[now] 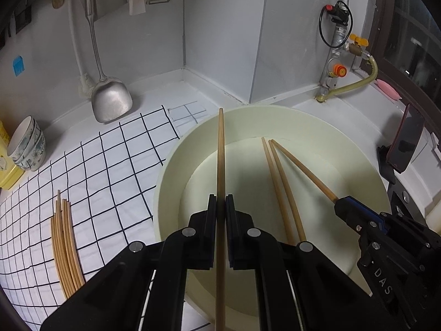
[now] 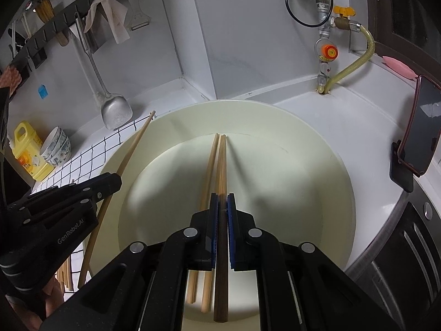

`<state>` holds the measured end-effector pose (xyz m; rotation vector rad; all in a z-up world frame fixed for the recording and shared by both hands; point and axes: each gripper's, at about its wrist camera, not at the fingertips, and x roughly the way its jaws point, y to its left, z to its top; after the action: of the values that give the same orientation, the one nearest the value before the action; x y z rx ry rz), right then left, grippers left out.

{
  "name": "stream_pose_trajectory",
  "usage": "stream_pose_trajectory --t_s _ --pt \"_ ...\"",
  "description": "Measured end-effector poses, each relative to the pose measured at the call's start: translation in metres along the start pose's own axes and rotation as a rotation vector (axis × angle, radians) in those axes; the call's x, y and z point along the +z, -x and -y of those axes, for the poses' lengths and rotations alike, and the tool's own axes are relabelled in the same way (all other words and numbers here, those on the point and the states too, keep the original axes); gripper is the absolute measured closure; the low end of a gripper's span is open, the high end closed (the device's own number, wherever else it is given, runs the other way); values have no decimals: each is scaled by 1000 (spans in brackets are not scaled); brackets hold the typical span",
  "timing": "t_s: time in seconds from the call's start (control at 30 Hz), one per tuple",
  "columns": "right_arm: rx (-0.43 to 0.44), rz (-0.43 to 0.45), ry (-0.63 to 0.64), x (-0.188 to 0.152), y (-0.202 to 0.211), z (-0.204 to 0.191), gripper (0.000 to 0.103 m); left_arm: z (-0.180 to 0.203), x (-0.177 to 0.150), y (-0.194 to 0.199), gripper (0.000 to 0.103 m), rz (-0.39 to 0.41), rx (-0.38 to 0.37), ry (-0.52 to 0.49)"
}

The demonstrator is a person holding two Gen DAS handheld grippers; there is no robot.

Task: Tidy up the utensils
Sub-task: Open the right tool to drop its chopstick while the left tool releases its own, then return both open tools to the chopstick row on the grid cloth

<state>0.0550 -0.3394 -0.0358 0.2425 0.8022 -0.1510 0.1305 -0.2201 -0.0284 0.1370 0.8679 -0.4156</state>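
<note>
My left gripper [image 1: 221,201] is shut on a single wooden chopstick [image 1: 221,151], which points away over the cream basin [image 1: 171,171]. My right gripper [image 2: 222,201] is shut on a darker chopstick [image 2: 222,162] above the basin [image 2: 303,127] floor. Two loose chopsticks [image 2: 208,171] lie in the basin just left of the dark one. In the left wrist view the right gripper [image 1: 340,204] enters from the right with its chopstick [image 1: 303,171], beside the loose pair [image 1: 278,193]. The right wrist view has the left gripper [image 2: 114,180] at the basin's left rim.
Several chopsticks [image 1: 66,248] lie bundled on a checked cloth [image 1: 110,165] left of the basin. A metal spatula [image 1: 111,102] hangs at the back wall. Stacked bowls [image 1: 30,146] and a yellow bottle [image 2: 27,151] stand far left. A phone on a stand [image 2: 421,127] sits right.
</note>
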Motion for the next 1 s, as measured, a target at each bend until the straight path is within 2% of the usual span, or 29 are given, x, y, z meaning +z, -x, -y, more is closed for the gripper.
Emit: stream_pose_trajectory --t_s 0.07,0.1,0.13,0.2,0.27,0.37,0.53,0.6,1.0 --pt "-9 2 0 0 0 0 82 -2 1 1 93 2 4 5" --pt "-13 5 0 1 1 0 74 -2 1 1 86 2 7 8" --pt "-20 10 0 1 1 1 71 -4 2 2 79 4 8 13" --pt "-25 16 -1 1 3 1 67 -6 2 6 46 20 13 22" --pt "-26 19 -4 1 4 1 66 -8 3 12 40 49 26 23" --pt "-28 22 -4 2 4 1 61 -10 5 16 40 51 23 25" --pt "-24 25 5 2 5 -2 59 -15 5 20 37 52 25 30" --pt "-21 29 6 2 5 -3 56 -16 4 20 37 49 27 32" --pt "11 38 18 3 8 -11 52 -37 -6 30 33 51 41 61"
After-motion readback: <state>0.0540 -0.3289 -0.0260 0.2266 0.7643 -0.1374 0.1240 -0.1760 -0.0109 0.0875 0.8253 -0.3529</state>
